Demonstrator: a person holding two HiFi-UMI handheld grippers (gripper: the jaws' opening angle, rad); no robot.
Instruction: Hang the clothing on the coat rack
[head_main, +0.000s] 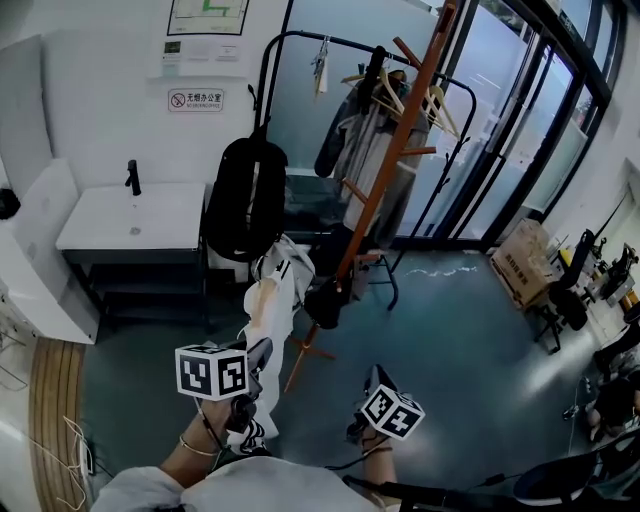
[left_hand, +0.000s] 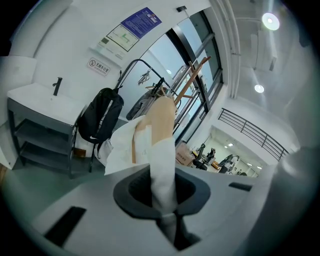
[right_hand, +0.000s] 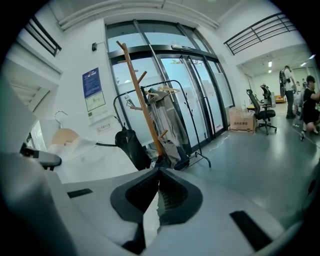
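Note:
A white garment (head_main: 272, 300) on a wooden hanger (left_hand: 161, 117) hangs from my left gripper (head_main: 258, 355), whose jaws are shut on its fabric (left_hand: 162, 172). The orange wooden coat rack (head_main: 392, 150) stands tilted ahead, a short way beyond the garment; the left gripper view has it behind the hanger (left_hand: 194, 77). My right gripper (head_main: 375, 380) is lower right, apart from the garment, with its jaws together (right_hand: 159, 170). From that side the garment (right_hand: 95, 160) lies to the left and the coat rack (right_hand: 142, 107) straight ahead.
A black metal clothes rail (head_main: 300, 40) behind the rack carries a black backpack (head_main: 245, 195) and a grey coat (head_main: 365, 140). A white sink table (head_main: 135, 215) stands left. Glass doors (head_main: 520, 130), a cardboard box (head_main: 520, 262) and office chairs are right.

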